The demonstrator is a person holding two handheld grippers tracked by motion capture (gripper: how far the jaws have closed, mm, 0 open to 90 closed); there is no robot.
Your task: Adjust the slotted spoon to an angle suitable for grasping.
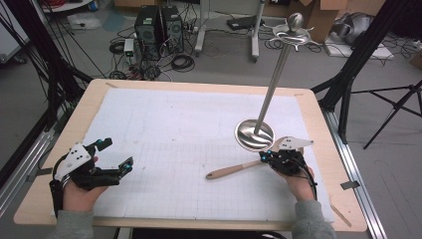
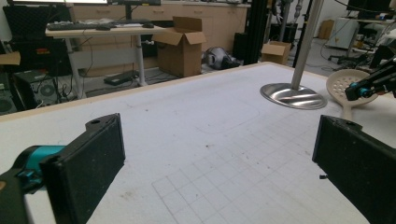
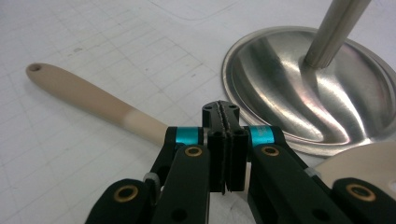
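High view: two tongs, one slotted spoon, one metal stand on gridded worktop

Right gripper view, item one: the right tongs [image 3: 226, 122], jaws pressed together with no gap between their pads. A slotted spoon [image 3: 93, 103] with a pale wooden handle passes directly under them; whether the jaws pinch it or merely sit over it cannot be told. In the high view the right tongs [image 1: 267, 156] sit near the worktop's right edge, toward its near side, held in the person's right hand [image 1: 298, 184].

Item two: the slotted spoon [image 1: 234, 170] lies flat on the white gridded mat [image 1: 174, 129], handle pointing toward the middle of the near edge, its perforated bowl just beside the stand's base.

Item three: a metal stand [image 1: 255, 134], round polished base on the mat near the right edge, a slim pole rising from it to a ball-topped head.

Item four: the left tongs [image 1: 115, 154], jaws spread wide and holding nothing, near the worktop's near left corner, held in the left hand [image 1: 79, 191]. In the left gripper view the two black pads [image 2: 88, 163] stand well apart over bare mat.
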